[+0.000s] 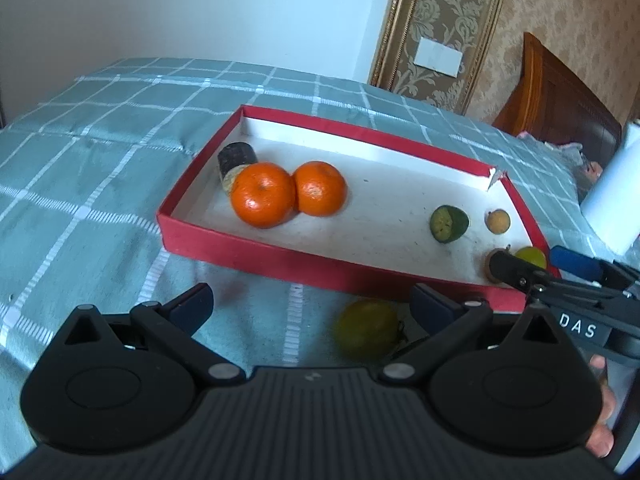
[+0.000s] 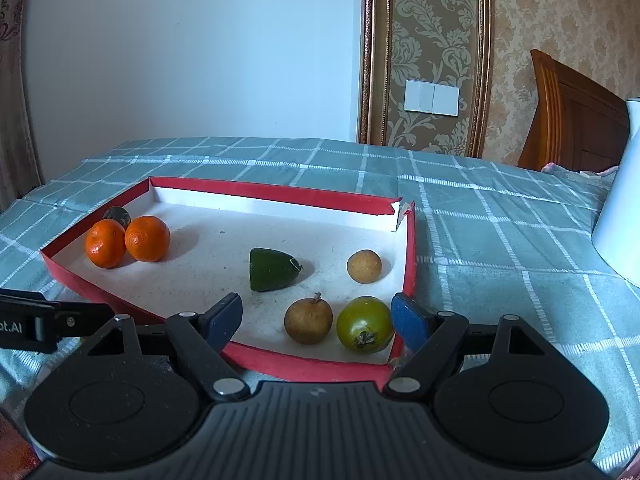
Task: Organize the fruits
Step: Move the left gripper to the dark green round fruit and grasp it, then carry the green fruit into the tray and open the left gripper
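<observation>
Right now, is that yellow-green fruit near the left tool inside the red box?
Out. The yellow-green fruit lies on the checked bedspread, in front of the red box.

Lighting: soft, cool daylight, even across both views; source not visible. Shadows: faint and diffuse, falling right of the two glossy orange tangerines (image 2: 127, 242) inside the shallow red cardboard tray with white floor (image 2: 276, 193). Glare: small white highlights on the tangerine skins. Blur: in the left wrist view, the yellow-green round fruit on the checked teal bedcover (image 1: 366, 332) is smeared and soft. Distortion: strong fisheye bowing toward all edges; dark vignetted corners.
</observation>
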Demonstrator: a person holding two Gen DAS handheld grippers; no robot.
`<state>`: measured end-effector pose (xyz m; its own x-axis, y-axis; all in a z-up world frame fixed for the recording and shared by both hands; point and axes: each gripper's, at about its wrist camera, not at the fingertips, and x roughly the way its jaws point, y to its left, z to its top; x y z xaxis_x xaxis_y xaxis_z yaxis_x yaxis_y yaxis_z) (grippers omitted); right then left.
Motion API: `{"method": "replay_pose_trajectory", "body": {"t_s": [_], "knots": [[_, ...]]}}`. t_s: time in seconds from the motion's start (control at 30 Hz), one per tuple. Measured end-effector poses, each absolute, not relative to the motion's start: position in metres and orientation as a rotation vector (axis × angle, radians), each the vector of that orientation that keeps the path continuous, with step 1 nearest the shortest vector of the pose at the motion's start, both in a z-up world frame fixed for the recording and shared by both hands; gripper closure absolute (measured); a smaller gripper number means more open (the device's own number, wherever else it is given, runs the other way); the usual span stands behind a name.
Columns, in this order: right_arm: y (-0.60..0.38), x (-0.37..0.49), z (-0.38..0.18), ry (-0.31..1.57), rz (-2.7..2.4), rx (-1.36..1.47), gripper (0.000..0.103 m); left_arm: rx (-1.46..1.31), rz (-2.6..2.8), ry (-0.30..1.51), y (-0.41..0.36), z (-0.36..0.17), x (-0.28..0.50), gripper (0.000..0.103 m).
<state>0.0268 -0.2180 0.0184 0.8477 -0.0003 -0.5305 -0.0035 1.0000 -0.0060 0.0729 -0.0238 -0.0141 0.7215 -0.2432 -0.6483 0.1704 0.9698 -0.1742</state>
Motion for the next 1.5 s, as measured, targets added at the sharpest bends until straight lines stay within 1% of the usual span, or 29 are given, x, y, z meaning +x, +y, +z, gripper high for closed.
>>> {"method": "replay_pose_trajectory", "body": {"t_s": [0.13,0.27,0.43,0.5,0.63,0.67,0.7,0.73,0.77,0.8,0.93,1.13,1.5], "knots": [[-0.219,0.026,0.018,0.561,0.002,-0.009,0.021,-0.068,-0.235,0.754,-0.027,-0.02,0.075,0.0],[-0.219,0.026,0.018,0.558,0.0,-0.011,0.021,-0.068,-0.233,0.732,-0.021,-0.02,0.07,0.001],[-0.218,0.026,0.017,0.563,-0.003,-0.017,0.021,-0.084,-0.275,0.725,-0.018,-0.02,0.065,0.012],[-0.217,0.026,0.017,0.563,-0.003,-0.016,0.021,-0.076,-0.294,0.707,-0.019,-0.02,0.061,0.019],[-0.217,0.026,0.017,0.564,-0.006,-0.024,0.021,-0.048,-0.333,0.669,-0.019,-0.019,0.054,0.029],[-0.217,0.026,0.017,0.564,-0.007,-0.026,0.021,-0.052,-0.346,0.665,-0.018,-0.019,0.053,0.034],[-0.217,0.026,0.017,0.564,-0.007,-0.029,0.021,-0.061,-0.362,0.664,-0.018,-0.019,0.052,0.043],[-0.216,0.025,0.017,0.564,-0.008,-0.031,0.021,-0.071,-0.385,0.663,-0.017,-0.019,0.051,0.05],[-0.216,0.025,0.017,0.564,-0.008,-0.032,0.021,-0.084,-0.412,0.663,-0.017,-0.017,0.05,0.065],[-0.216,0.025,0.017,0.564,-0.009,-0.034,0.021,-0.089,-0.434,0.662,-0.017,-0.016,0.048,0.073],[-0.215,0.025,0.017,0.565,-0.01,-0.038,0.021,0.003,-0.419,0.627,-0.029,-0.015,0.04,0.073],[-0.215,0.025,0.017,0.565,-0.01,-0.038,0.021,-0.018,-0.411,0.62,-0.023,-0.015,0.038,0.073],[-0.215,0.024,0.017,0.565,-0.01,-0.039,0.021,0.01,-0.413,0.55,-0.018,-0.008,0.021,0.073]]}}
